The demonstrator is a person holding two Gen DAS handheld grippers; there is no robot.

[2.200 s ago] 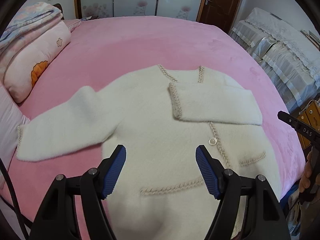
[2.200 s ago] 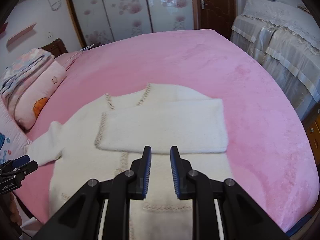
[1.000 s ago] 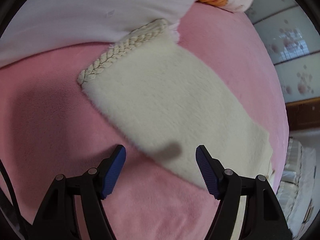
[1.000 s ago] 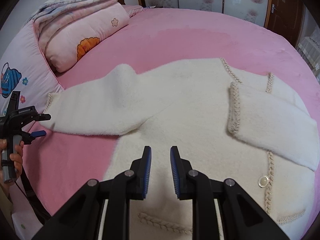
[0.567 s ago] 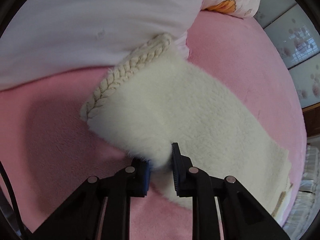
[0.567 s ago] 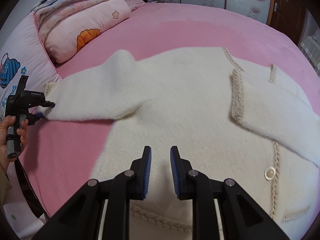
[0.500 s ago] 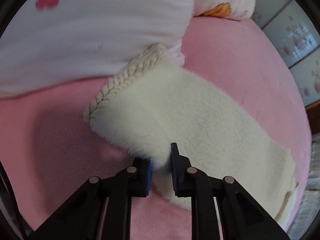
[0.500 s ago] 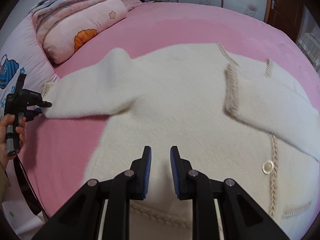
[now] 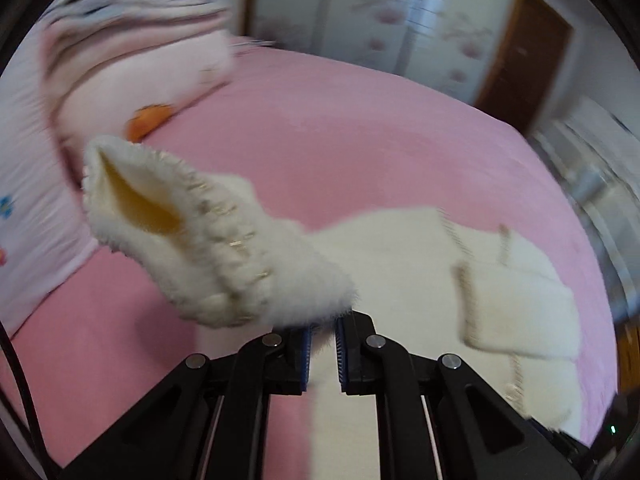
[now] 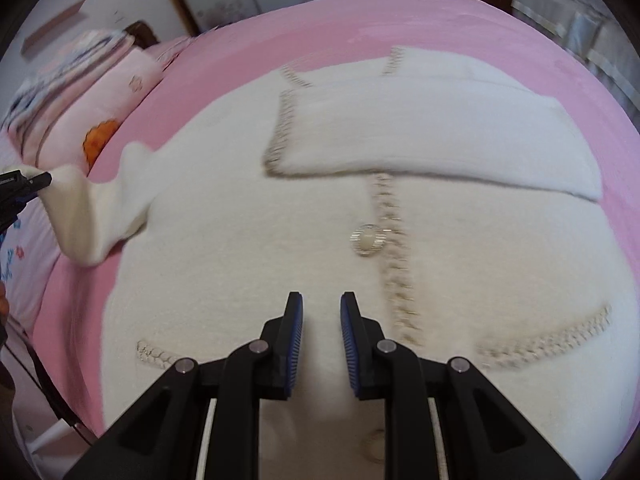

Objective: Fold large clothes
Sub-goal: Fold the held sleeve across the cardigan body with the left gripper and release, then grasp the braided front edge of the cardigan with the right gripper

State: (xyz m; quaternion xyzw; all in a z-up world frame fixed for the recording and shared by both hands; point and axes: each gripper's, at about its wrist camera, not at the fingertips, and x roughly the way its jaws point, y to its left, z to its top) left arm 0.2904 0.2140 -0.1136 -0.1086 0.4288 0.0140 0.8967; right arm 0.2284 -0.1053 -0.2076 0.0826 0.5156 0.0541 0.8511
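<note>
A cream fluffy cardigan lies face up on the pink bed, with one sleeve folded across its chest above a round button. My left gripper is shut on the other sleeve near its braided cuff and holds it off the bed, the cuff opening facing the camera. In the right wrist view that lifted sleeve hangs from the left gripper at the far left. My right gripper hovers over the cardigan's lower front, its jaws slightly apart with nothing between them.
Pink pillows and a folded quilt are stacked at the bed's left side. Flowered wardrobe doors and a brown door stand behind the bed. Covered furniture stands to the right. A black cable hangs at the lower left.
My left gripper closed on the sleeve near its cuff, then lifted it off the bed and swung it toward the cardigan's body. My right gripper moved over the cardigan's lower front.
</note>
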